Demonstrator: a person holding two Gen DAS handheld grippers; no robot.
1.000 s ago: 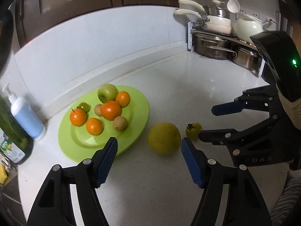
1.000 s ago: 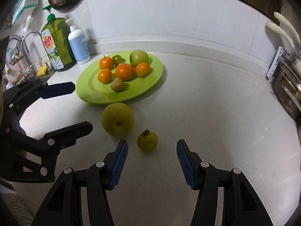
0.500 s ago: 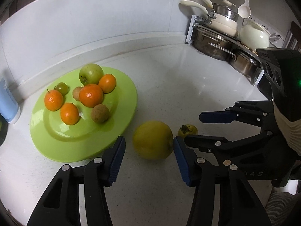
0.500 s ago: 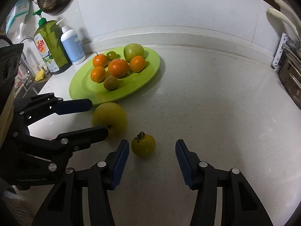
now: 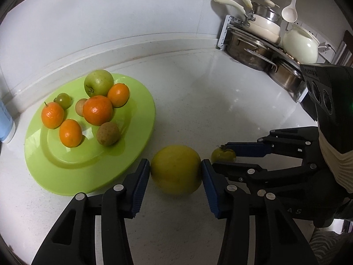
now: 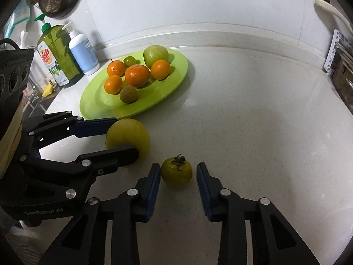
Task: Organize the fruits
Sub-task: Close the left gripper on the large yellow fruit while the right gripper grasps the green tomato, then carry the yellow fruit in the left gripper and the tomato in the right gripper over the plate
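A large yellow fruit (image 5: pixel 176 169) lies on the white counter beside a green plate (image 5: pixel 141 119). My left gripper (image 5: pixel 175 174) straddles it, pads at both its sides, still open. A small green persimmon (image 6: pixel 176 171) lies to its right. My right gripper (image 6: pixel 178 177) is open with the persimmon between its fingertips, with small gaps. The plate (image 6: pixel 176 77) holds several oranges, a green apple (image 5: pixel 98 82) and small fruits.
A green soap bottle (image 6: pixel 56 55) and a blue pump bottle (image 6: pixel 82 52) stand behind the plate at the left. A rack of steel pots (image 5: pixel 253 50) and a white kettle (image 5: pixel 300 44) stands at the right. The wall runs behind.
Both grippers have moved forward and down. The left now has the yellow fruit between its pads, the right has the persimmon between its fingertips. Both have narrowed somewhat.
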